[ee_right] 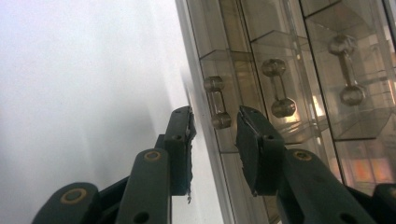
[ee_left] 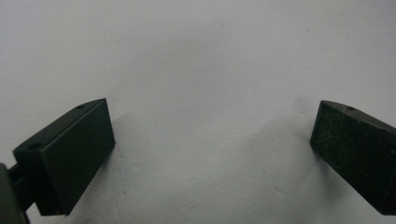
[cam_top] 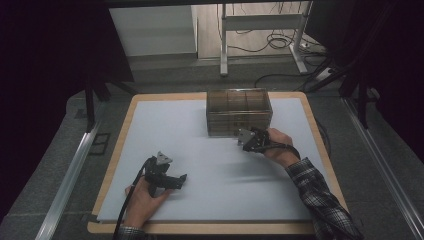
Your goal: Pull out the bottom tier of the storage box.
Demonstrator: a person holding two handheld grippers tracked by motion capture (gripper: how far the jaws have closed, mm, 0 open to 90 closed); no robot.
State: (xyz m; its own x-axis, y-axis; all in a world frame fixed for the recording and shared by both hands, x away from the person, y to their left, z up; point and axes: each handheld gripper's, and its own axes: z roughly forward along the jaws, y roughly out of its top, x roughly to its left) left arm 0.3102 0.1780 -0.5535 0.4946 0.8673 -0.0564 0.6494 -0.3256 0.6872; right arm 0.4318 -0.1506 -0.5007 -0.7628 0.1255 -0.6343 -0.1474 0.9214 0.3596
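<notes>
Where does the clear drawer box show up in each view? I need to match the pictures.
High view: drawer box stands at the far middle of the white mat, with the right gripper at its front face.
Left gripper view: not in it; that camera looks at bare mat between wide-open jaws.
Right gripper view: box front fills the right half, a drawer handle just beyond the parted jaws.
Shared landmark: the white mat.

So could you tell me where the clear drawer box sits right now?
In the high view the clear drawer box stands at the white mat's far edge, right of centre, the right gripper at its front.
</notes>
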